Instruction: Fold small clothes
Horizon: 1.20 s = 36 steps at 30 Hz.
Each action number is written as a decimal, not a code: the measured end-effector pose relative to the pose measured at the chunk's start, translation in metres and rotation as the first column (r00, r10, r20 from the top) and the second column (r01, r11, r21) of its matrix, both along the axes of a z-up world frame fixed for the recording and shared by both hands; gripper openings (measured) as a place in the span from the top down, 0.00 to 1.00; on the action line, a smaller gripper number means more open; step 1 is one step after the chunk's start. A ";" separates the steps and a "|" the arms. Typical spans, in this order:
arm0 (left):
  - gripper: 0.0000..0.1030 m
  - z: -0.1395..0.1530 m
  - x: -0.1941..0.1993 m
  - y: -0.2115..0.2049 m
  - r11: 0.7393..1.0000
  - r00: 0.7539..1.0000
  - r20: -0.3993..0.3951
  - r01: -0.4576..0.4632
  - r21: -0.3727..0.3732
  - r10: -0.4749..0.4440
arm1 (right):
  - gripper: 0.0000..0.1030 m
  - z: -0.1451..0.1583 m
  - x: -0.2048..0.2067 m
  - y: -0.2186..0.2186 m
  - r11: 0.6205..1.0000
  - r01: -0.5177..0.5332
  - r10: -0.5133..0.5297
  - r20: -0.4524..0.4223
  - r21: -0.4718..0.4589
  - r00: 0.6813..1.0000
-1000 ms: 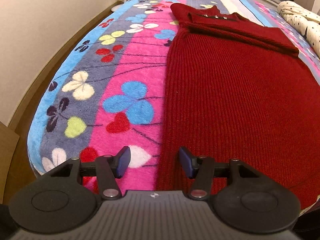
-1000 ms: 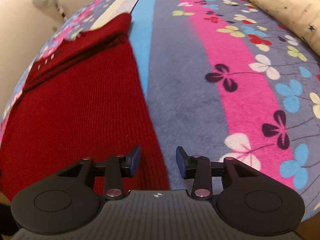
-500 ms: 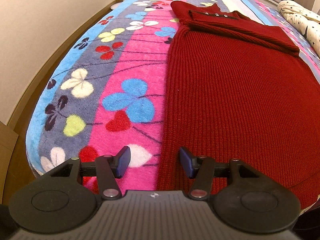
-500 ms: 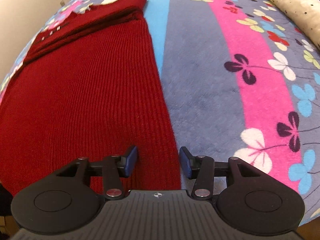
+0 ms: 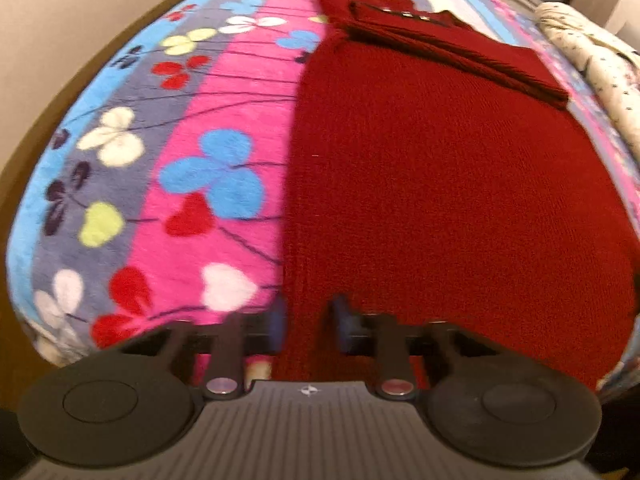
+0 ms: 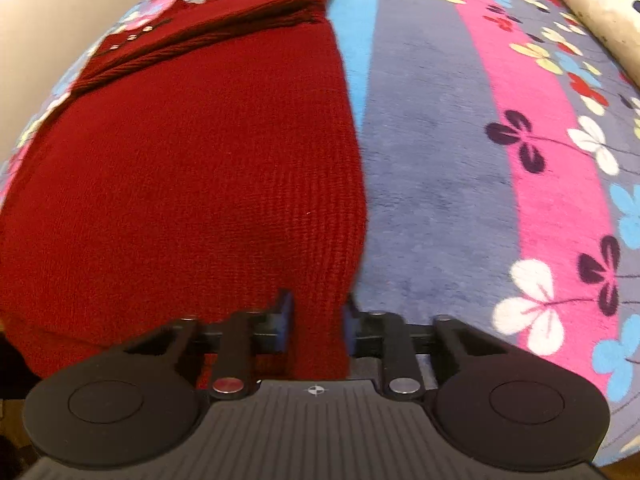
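The red sweater point(image 5: 440, 184) lies flat on the flowery blanket point(image 5: 224, 128) on the bed. The left hand-held gripper point(image 5: 306, 322) has just squeezed its near left corner. The right hand-held gripper point(image 6: 318, 324) has just squeezed its near right corner. No words show.

A bed covered by a fleece blanket point(image 5: 224, 128) in pink, blue and grey flowered stripes carried a dark red knit sweater point(image 5: 440, 184) laid flat, its folded collar end far; a pale spotted quilt point(image 6: 600, 4) lay far right.
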<state>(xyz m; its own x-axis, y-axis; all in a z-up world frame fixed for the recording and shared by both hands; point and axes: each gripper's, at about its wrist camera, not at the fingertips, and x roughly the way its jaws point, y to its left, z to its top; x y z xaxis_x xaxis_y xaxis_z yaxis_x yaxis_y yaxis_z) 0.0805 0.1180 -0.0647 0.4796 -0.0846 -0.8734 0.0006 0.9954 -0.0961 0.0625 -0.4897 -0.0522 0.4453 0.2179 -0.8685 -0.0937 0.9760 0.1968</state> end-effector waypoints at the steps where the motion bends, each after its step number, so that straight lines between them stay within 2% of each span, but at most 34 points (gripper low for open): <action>1: 0.89 0.003 -0.002 -0.001 1.000 1.000 0.015 0.004 0.005 -0.004 | 0.82 0.003 -0.001 -0.001 1.000 -0.002 0.002 0.016 0.014 1.000; 3: 0.90 0.015 -0.008 0.004 0.999 0.998 0.070 0.001 -0.041 0.002 | 0.83 0.016 -0.006 -0.009 0.996 0.006 -0.013 0.079 0.088 0.997; 5: 0.90 0.029 -0.017 0.010 0.995 0.991 0.136 -0.003 -0.099 0.016 | 0.83 0.030 -0.014 -0.025 0.980 0.041 -0.070 0.146 0.196 0.987; 7: 0.90 0.032 -0.025 0.015 0.991 0.988 0.148 -0.022 -0.134 0.042 | 0.83 0.034 -0.017 -0.040 0.958 0.092 -0.136 0.148 0.272 0.980; 8: 0.90 0.030 -0.024 0.016 0.990 0.990 0.130 -0.032 -0.139 0.051 | 0.83 0.032 -0.017 -0.043 0.956 0.105 -0.147 0.136 0.274 0.980; 11: 0.89 0.013 -0.014 0.013 0.991 0.999 0.019 -0.037 -0.131 0.040 | 0.82 0.019 -0.011 -0.034 0.977 0.092 -0.106 0.063 0.190 0.992; 12: 0.88 0.008 -0.012 0.012 0.992 0.999 -0.009 -0.041 -0.122 0.040 | 0.80 0.013 -0.009 -0.029 0.984 0.080 -0.086 0.028 0.159 0.996; 13: 0.84 0.005 -0.010 0.010 0.993 0.999 -0.020 -0.042 -0.107 0.040 | 0.75 0.007 -0.007 -0.024 0.989 0.070 -0.071 -0.002 0.130 0.997; 15: 0.79 0.003 -0.008 0.008 0.995 0.999 -0.029 -0.036 -0.098 0.033 | 0.70 0.001 -0.004 -0.019 0.994 0.069 -0.066 -0.034 0.089 0.997; 16: 0.79 0.002 -0.007 0.007 0.994 0.999 -0.029 -0.037 -0.098 0.034 | 0.65 -0.002 -0.002 -0.018 0.993 0.072 -0.068 -0.049 0.092 0.996; 17: 0.79 0.002 -0.007 0.007 0.995 0.999 -0.031 -0.039 -0.097 0.036 | 0.64 -0.004 -0.001 -0.019 0.993 0.075 -0.070 -0.059 0.096 0.996; 21: 0.74 -0.003 -0.003 0.007 0.993 0.998 -0.044 -0.052 -0.102 0.048 | 0.64 -0.008 -0.001 -0.010 0.996 0.059 -0.055 -0.068 0.069 0.996; 24: 0.74 -0.005 -0.005 0.008 0.995 0.999 -0.037 -0.039 -0.087 0.036 | 0.64 -0.008 -0.001 -0.006 0.997 0.052 -0.048 -0.065 0.055 0.997; 26: 0.75 -0.004 -0.007 0.006 0.997 0.999 -0.031 -0.020 -0.070 0.017 | 0.71 -0.009 0.000 -0.006 0.997 0.052 -0.049 -0.057 0.052 0.997; 27: 0.84 -0.004 -0.008 0.004 0.998 1.000 -0.022 -0.009 -0.055 0.008 | 0.77 -0.008 0.000 -0.005 0.997 0.048 -0.045 -0.050 0.056 0.998; 28: 0.88 -0.001 -0.009 0.002 0.999 1.000 -0.008 0.000 -0.041 0.000 | 0.79 -0.006 0.000 -0.004 0.998 0.043 -0.041 -0.038 0.056 0.998; 32: 0.90 0.016 -0.020 -0.007 0.998 0.996 0.068 0.052 -0.019 -0.050 | 0.82 0.015 -0.012 -0.003 0.997 0.017 -0.023 0.076 0.075 0.997; 36: 0.91 0.054 -0.037 -0.012 0.990 0.980 0.167 0.123 -0.062 -0.111 | 0.83 0.051 -0.032 -0.014 0.985 0.000 -0.039 0.223 0.172 0.974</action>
<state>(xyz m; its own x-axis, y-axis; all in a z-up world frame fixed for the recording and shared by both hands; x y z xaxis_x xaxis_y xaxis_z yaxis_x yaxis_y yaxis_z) 0.0433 0.1064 -0.0111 0.5979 -0.2081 -0.7741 0.1381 0.9780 -0.1562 0.0309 -0.5036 -0.0010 0.6304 0.3424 -0.6967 -0.1357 0.9323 0.3354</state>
